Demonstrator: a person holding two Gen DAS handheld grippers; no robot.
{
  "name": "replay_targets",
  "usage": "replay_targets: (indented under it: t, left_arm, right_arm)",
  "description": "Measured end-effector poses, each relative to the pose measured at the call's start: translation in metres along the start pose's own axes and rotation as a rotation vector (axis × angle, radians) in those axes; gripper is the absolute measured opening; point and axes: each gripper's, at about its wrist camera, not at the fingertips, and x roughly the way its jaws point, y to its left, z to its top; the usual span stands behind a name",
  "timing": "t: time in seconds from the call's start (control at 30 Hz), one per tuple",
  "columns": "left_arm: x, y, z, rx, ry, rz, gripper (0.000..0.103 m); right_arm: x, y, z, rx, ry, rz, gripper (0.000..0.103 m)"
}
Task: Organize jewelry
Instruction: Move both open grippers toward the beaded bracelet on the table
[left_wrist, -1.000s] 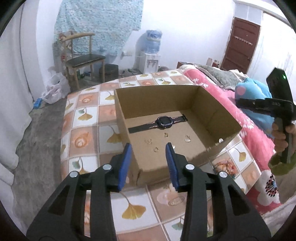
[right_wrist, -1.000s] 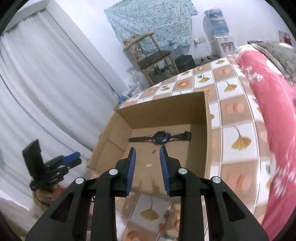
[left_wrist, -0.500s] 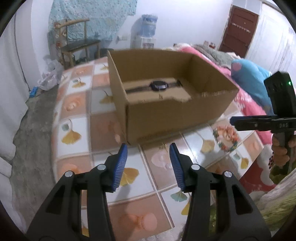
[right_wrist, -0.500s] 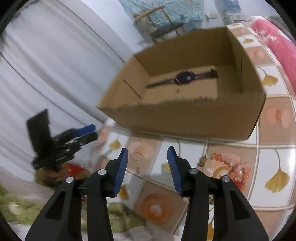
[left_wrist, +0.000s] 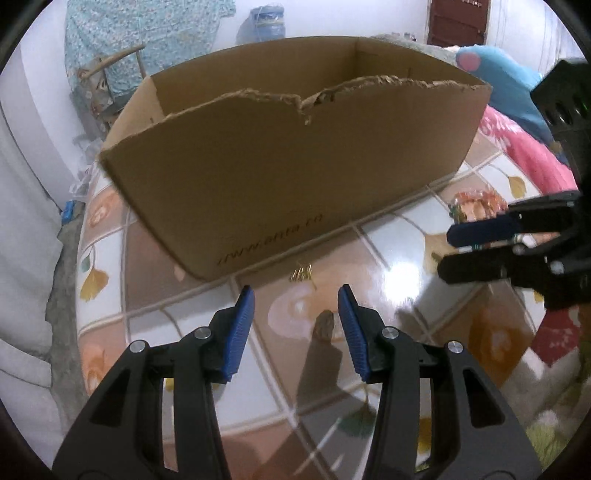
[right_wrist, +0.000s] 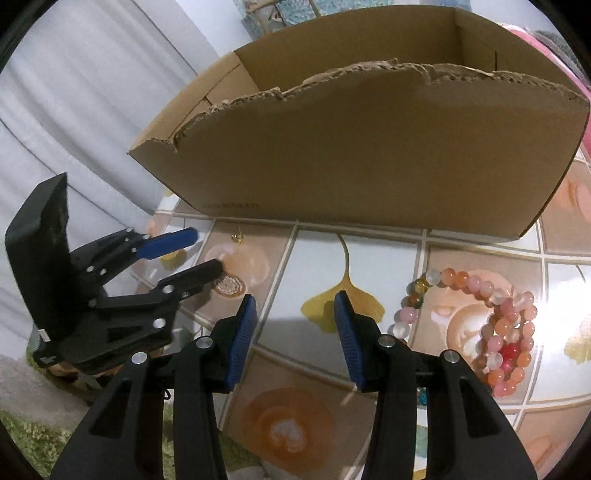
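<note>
The cardboard box (left_wrist: 295, 147) is filling the upper frame, walling off its inside; both the left gripper (left_wrist: 296, 325) and right gripper (right_wrist: 293, 326) are hanging spread, empty; a bead bracelet (right_wrist: 491, 325) is lying lower right.

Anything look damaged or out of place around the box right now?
The cardboard box has a ragged, torn top edge on its near wall. A beaded bracelet and small gold earrings lie loose on the tiled tabletop, outside it.
</note>
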Motion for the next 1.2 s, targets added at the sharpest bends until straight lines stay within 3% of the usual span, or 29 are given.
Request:
replay_targets:
  t: [0.47,0.83,1.2]
  left_arm:
    - [0.02,-0.009,0.013,0.012,0.022,-0.026,0.005]
    - [0.012,-0.013,0.004,0.017,0.021,-0.02,0.003]
    - [0.006,-0.017,-0.005,0.025,0.023,0.003,0.003]
  right_arm:
    - [-0.013,-0.002,-0.004,0.011,-0.026,0.003,0.044]
    - [-0.05,-0.011,-0.029,0.026,-0.065,-0.055,0.043]
    - [-0.073,-0.041,-0.025,0.061,-0.121,-0.255,0.029]
